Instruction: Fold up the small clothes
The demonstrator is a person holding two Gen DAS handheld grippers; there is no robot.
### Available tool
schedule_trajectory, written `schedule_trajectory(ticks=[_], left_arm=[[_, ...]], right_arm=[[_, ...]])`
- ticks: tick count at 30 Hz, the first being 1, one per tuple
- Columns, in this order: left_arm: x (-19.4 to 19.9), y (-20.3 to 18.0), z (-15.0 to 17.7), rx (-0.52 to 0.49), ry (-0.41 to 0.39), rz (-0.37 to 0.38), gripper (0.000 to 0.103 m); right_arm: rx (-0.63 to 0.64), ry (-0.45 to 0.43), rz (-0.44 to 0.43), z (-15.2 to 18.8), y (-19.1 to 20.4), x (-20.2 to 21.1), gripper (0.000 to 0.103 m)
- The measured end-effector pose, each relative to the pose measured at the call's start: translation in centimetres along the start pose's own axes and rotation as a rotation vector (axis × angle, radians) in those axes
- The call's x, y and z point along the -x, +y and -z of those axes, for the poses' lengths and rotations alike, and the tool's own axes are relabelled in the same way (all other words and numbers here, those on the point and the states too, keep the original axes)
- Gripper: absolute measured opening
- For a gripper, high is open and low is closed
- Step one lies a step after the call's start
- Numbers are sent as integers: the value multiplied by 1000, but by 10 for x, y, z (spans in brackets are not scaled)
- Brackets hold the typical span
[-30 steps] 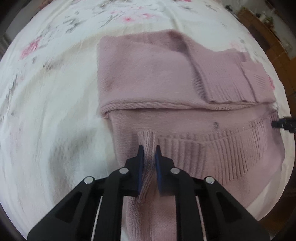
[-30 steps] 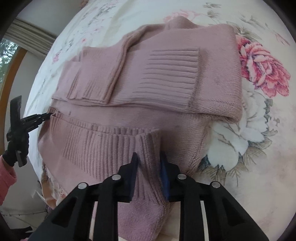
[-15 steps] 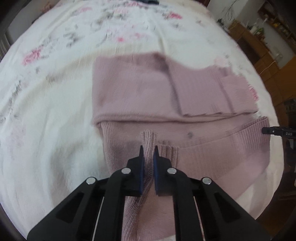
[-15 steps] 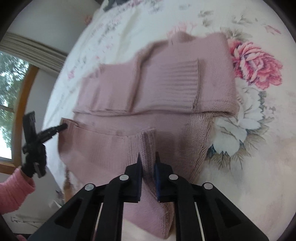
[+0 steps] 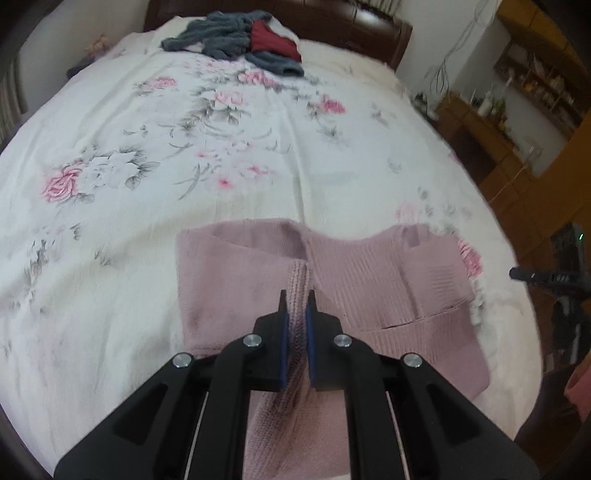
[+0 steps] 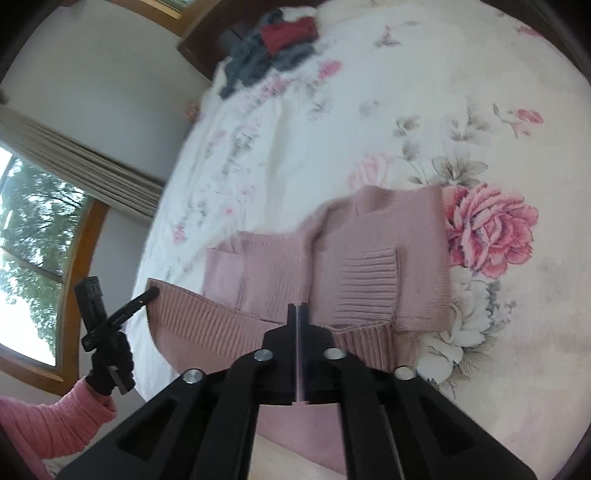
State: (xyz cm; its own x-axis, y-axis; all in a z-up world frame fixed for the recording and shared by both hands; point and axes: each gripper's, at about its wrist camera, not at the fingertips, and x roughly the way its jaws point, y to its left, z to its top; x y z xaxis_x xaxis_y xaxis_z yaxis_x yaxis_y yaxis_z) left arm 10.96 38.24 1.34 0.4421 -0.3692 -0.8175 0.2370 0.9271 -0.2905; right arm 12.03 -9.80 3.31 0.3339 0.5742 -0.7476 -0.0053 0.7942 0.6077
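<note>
Where grey clothes (image 5: 236, 35) lie, a floral bedspread (image 5: 184, 155) meets the headboard (image 5: 343, 26).

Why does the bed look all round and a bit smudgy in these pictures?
Left wrist view: the fisheye lens bends the floral bedsheet into a dome; the pink sweater looks smeared, while the left gripper stays sharp. Right wrist view: the pile of clothes is streaky with blur, and the window glows bright.
</note>
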Motion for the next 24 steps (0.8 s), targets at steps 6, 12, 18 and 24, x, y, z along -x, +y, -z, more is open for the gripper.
schedule_trajectory(ticks=[6,12,18,24], left_arm=[[-46,18,21,5,142,-58,6],[-73,42,41,54,224,-105,9],[-90,48,44,67,276,-141,10],[-73,35,48,44,228,-99,6]], right_arm=[[74,183,176,14,-15,-52,40],[105,266,251,35,-31,-83,43],[151,299,245,43,-23,-98,21],[151,257,124,49,-7,-72,11]])
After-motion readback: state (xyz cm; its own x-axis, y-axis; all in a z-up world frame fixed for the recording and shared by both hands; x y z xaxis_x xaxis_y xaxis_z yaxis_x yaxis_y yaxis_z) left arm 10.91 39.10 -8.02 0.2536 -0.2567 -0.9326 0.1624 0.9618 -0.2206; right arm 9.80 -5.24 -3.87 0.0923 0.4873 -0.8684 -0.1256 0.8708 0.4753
